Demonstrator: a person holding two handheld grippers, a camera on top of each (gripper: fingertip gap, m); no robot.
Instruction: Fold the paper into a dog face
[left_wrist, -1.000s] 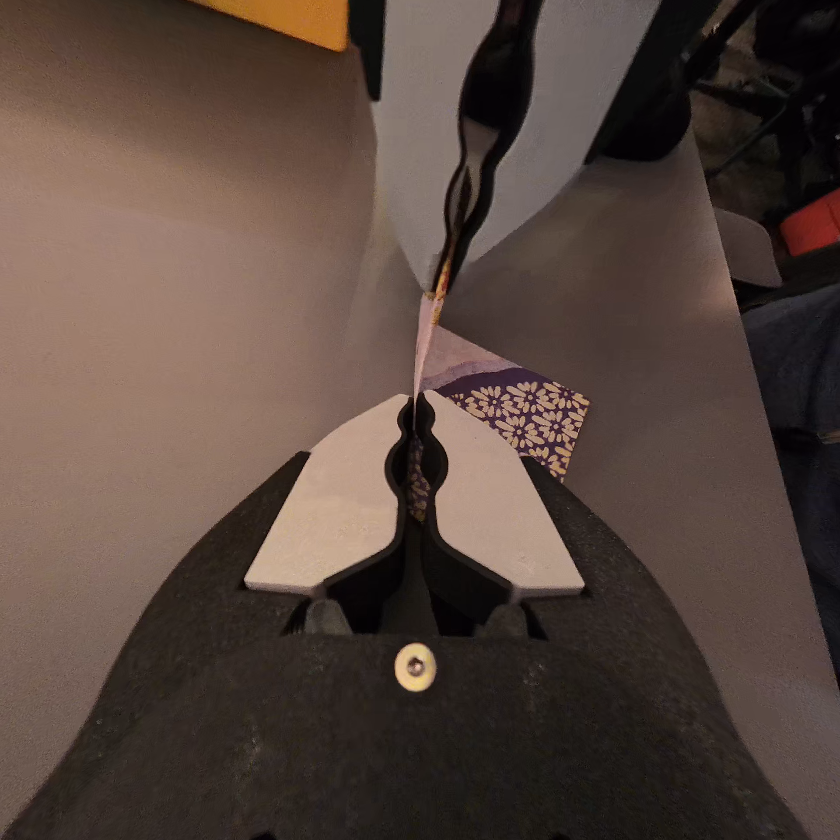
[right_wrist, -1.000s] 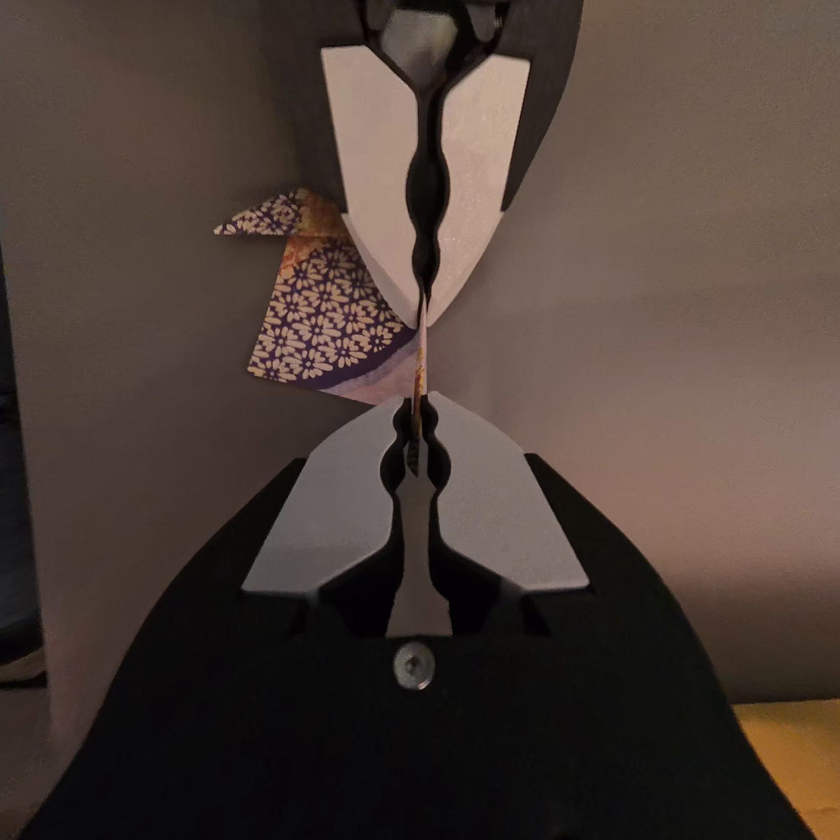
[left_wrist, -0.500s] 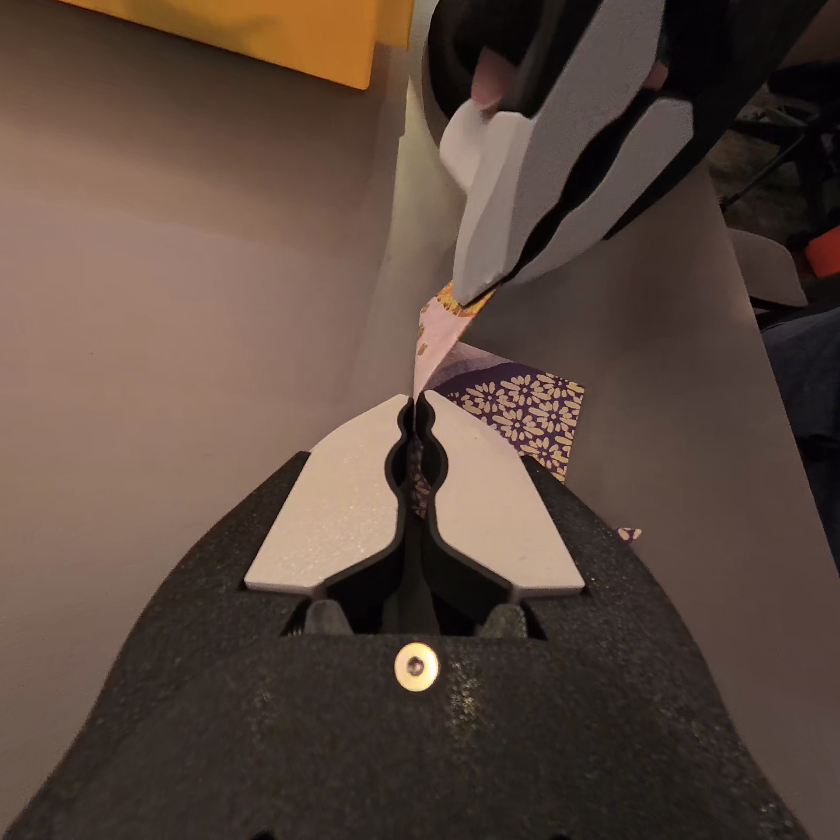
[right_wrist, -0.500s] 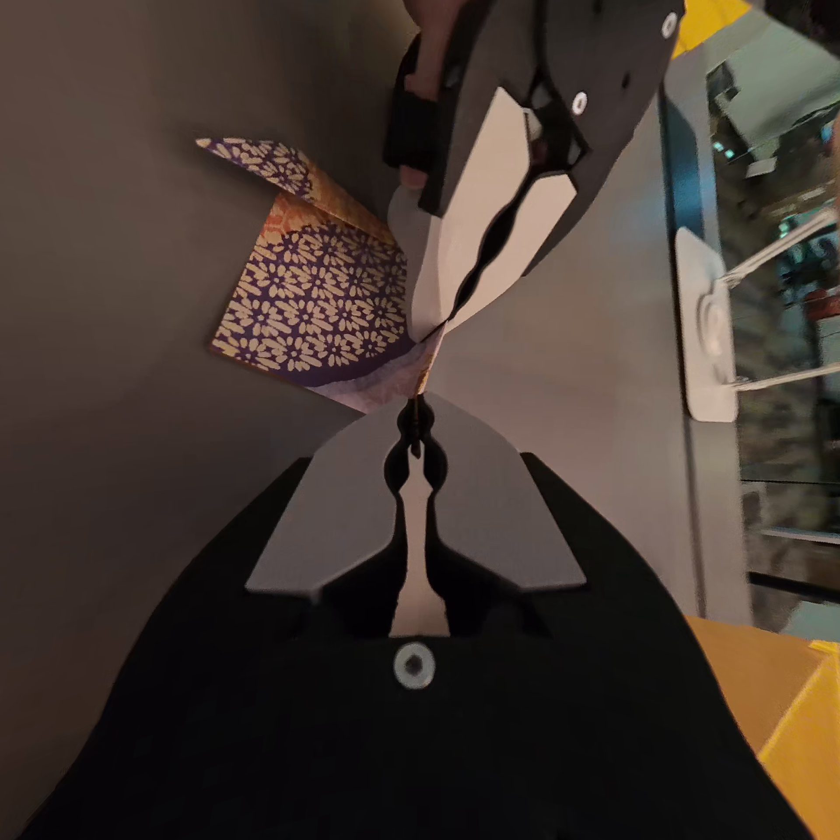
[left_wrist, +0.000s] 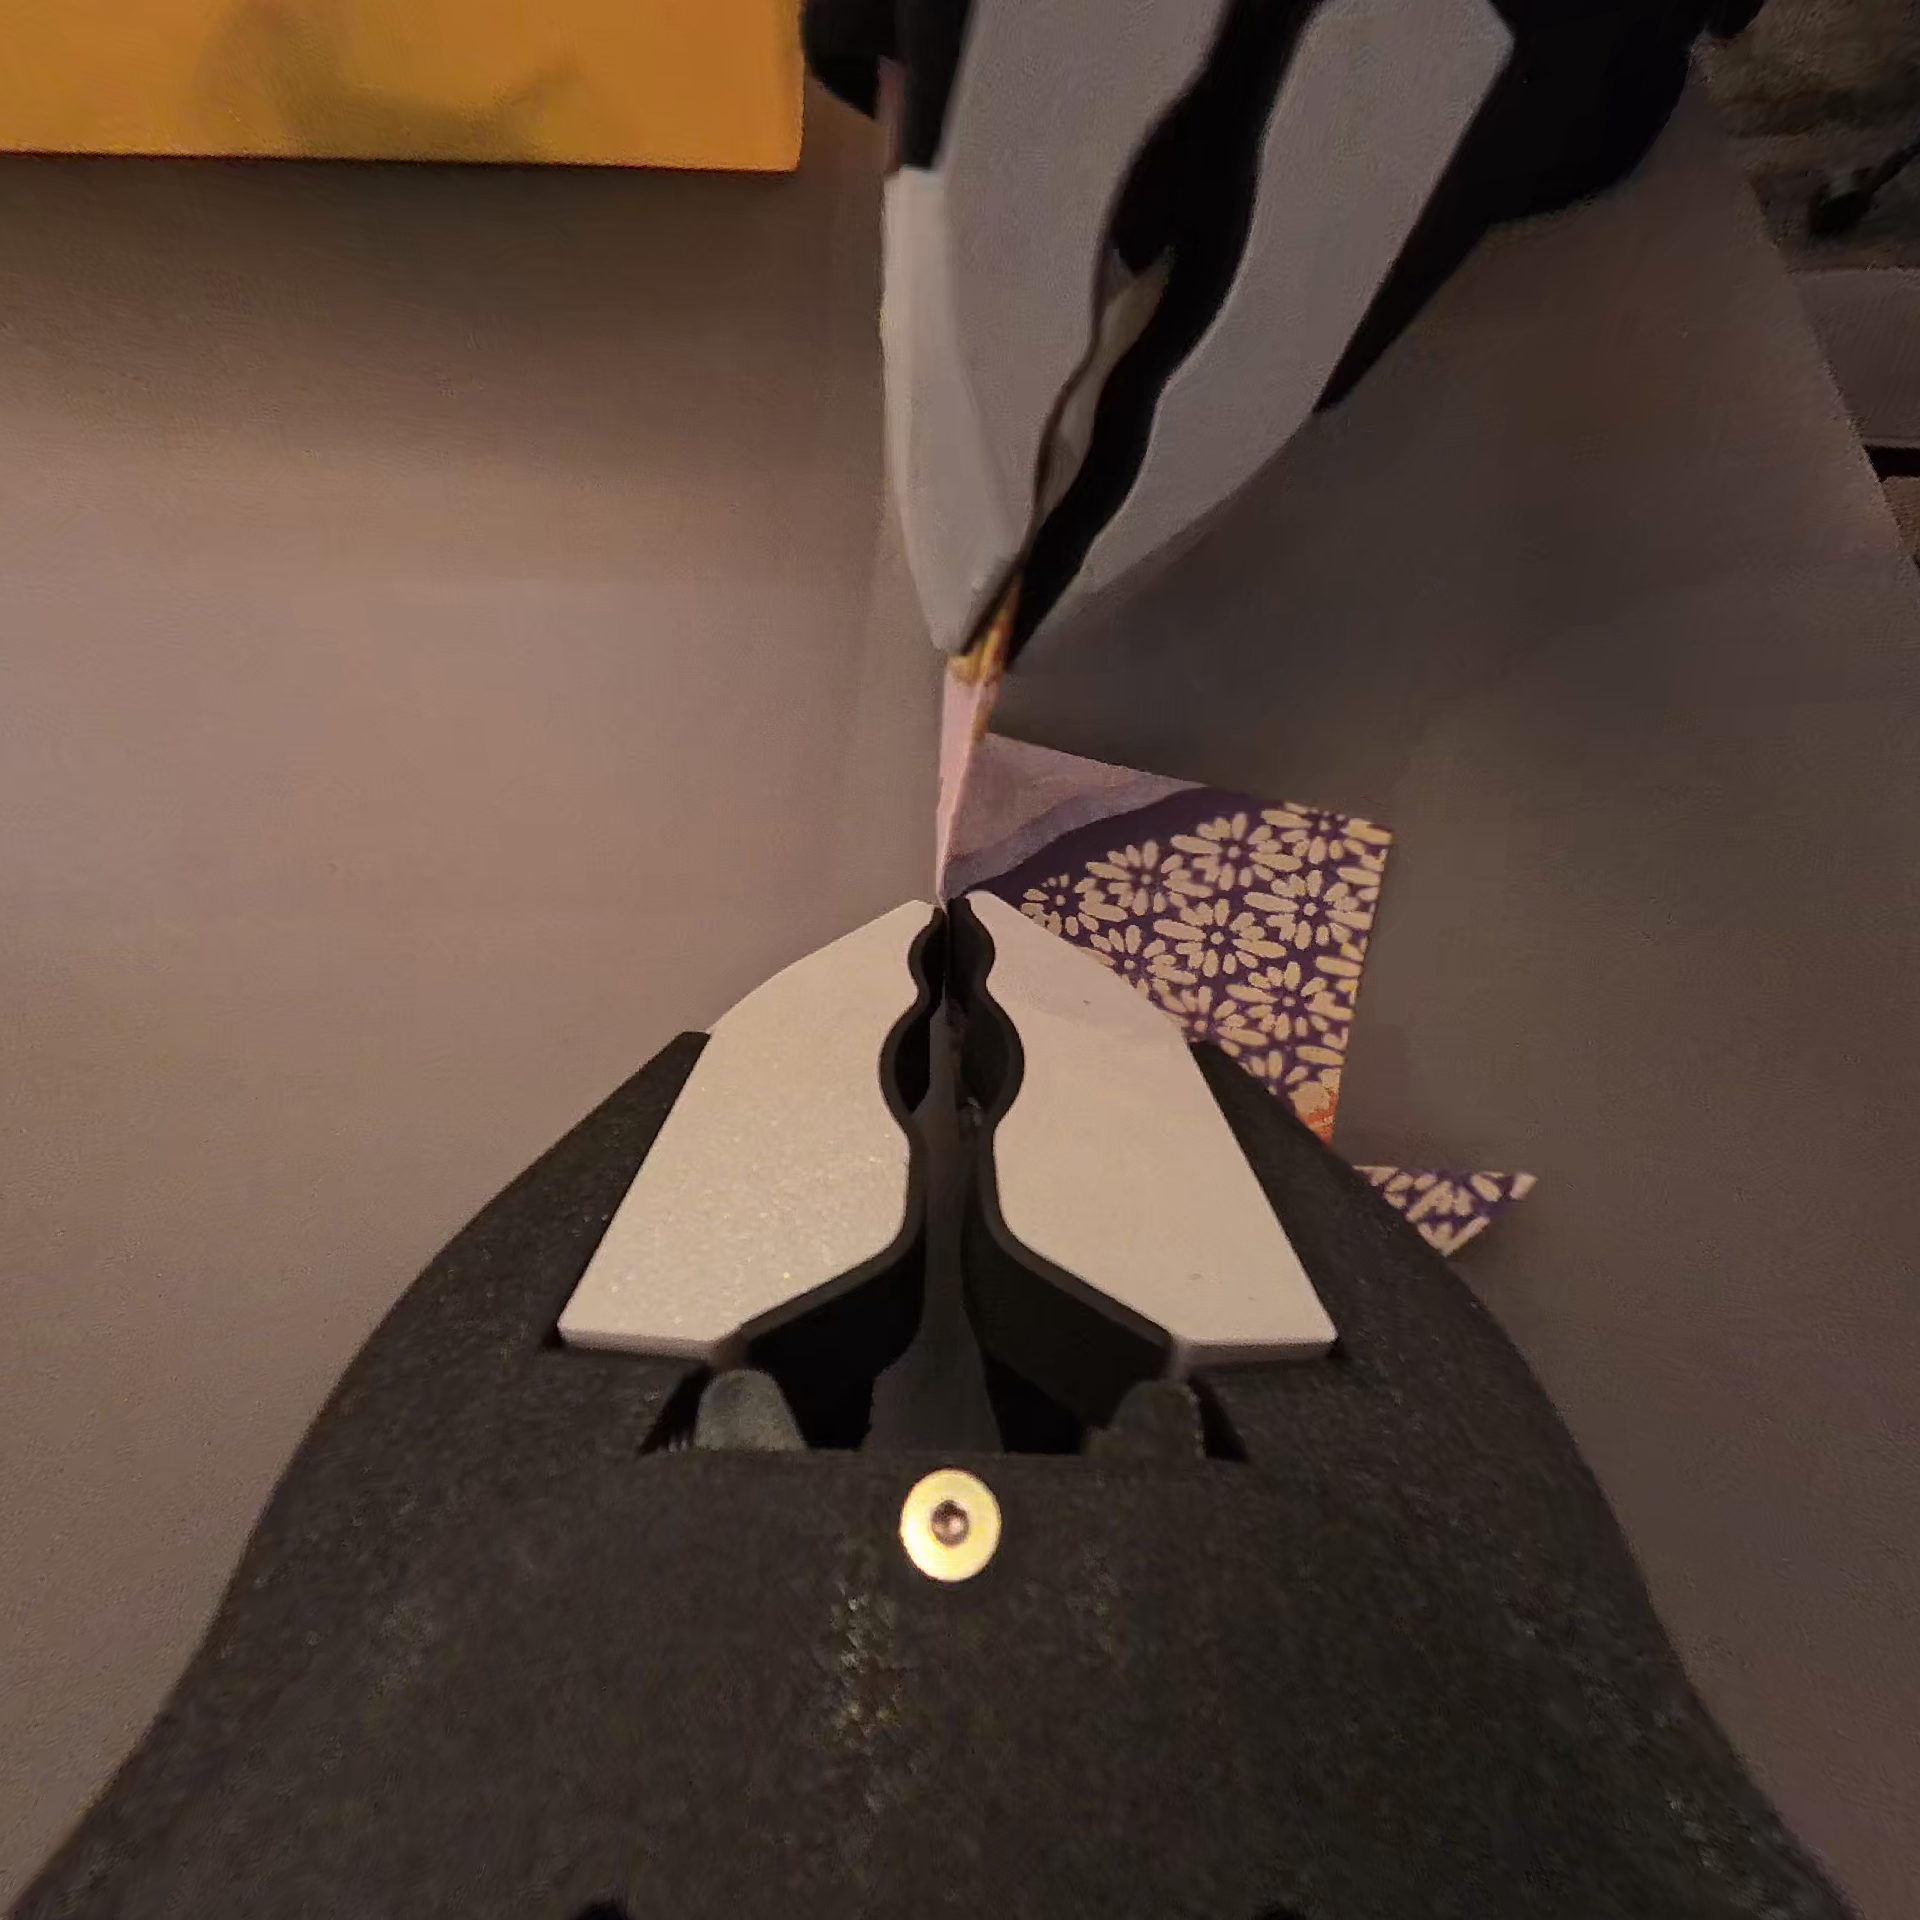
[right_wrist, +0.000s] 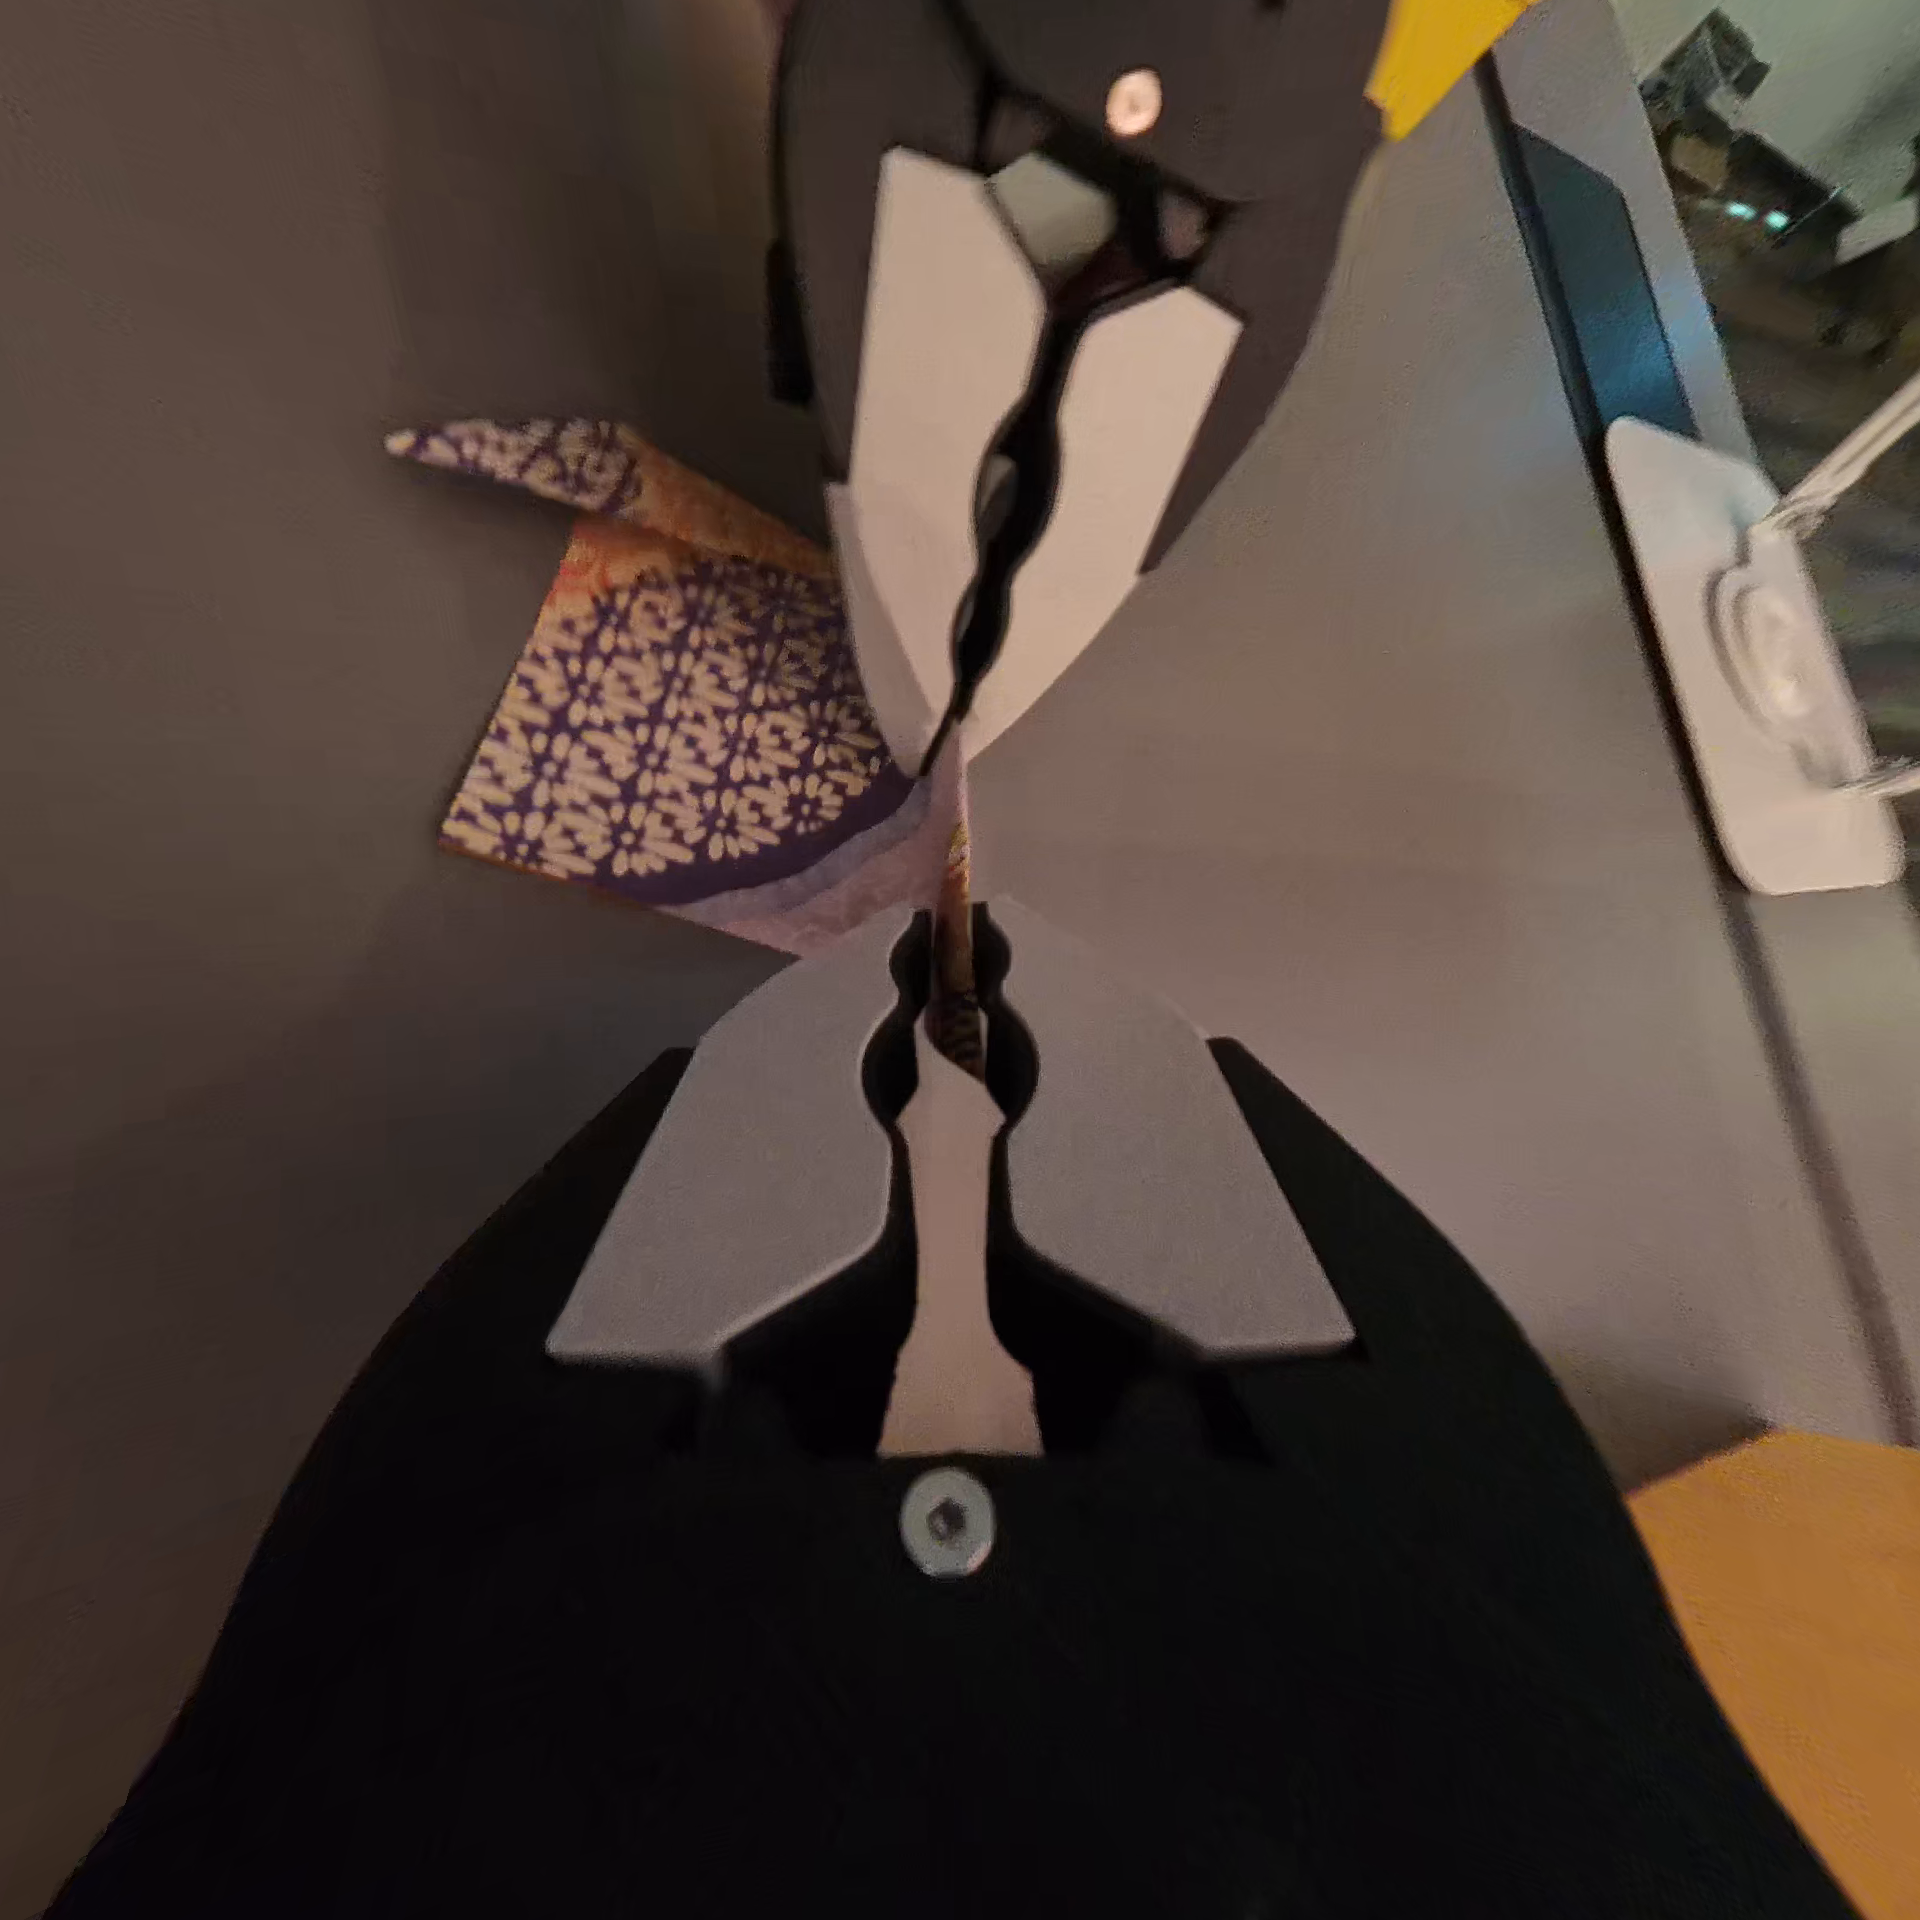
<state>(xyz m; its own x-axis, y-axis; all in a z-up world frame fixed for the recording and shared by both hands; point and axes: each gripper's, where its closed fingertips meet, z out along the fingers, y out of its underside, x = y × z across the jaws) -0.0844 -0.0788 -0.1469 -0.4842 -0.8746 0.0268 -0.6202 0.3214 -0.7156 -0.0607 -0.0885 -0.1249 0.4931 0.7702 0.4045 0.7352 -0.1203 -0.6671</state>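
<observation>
The paper is a folded purple sheet with a cream flower print and orange-gold patches, held off the grey table. My left gripper is shut on one end of it. My right gripper is shut on the opposite end; a strip of the paper runs between its jaws. In the left wrist view the right gripper comes in from above, tip to tip with mine. In the right wrist view the paper fans out to the left, and the left gripper points down from above.
A yellow board lies at the far edge of the table and shows again at the lower right of the right wrist view. A white plate with cables sits on the table's right side, beside a dark panel. Some 4 cm of space lies between my two pairs of fingers.
The right gripper has twisted about the pinched paper, then swung partly back. The patterned flap has turned with it. Both grippers stay shut on the paper, tips close together.
</observation>
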